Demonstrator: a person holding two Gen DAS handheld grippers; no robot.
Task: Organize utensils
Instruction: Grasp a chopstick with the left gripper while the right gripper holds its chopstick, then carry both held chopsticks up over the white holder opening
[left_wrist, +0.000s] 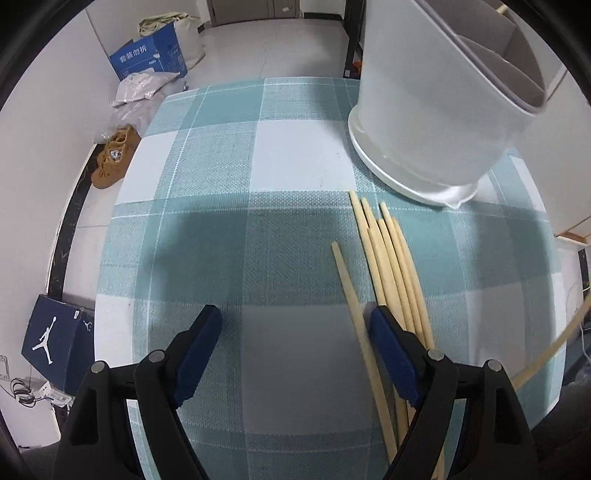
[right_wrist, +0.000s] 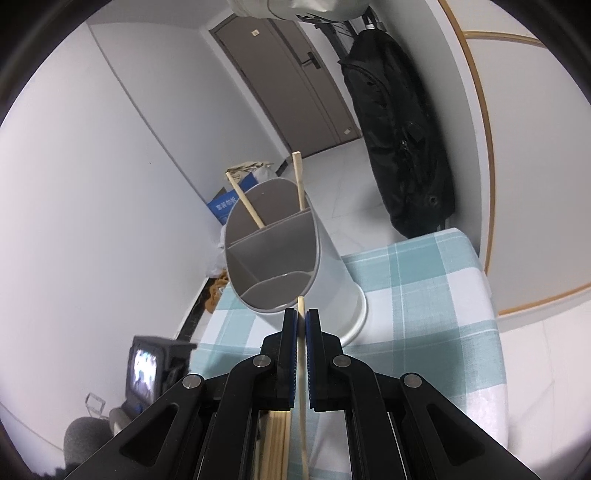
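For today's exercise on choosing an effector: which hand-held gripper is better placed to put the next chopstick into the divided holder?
The right hand-held gripper. It is already shut on a chopstick, aimed at the holder. The left hand-held gripper hangs open and empty beside the loose chopsticks.

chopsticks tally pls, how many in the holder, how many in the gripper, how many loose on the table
Wooden chopsticks standing in the white divided plastic holder: 2
Wooden chopstick clamped in the right gripper: 1
Wooden chopsticks loose on the teal checked tablecloth: 6
Total: 9
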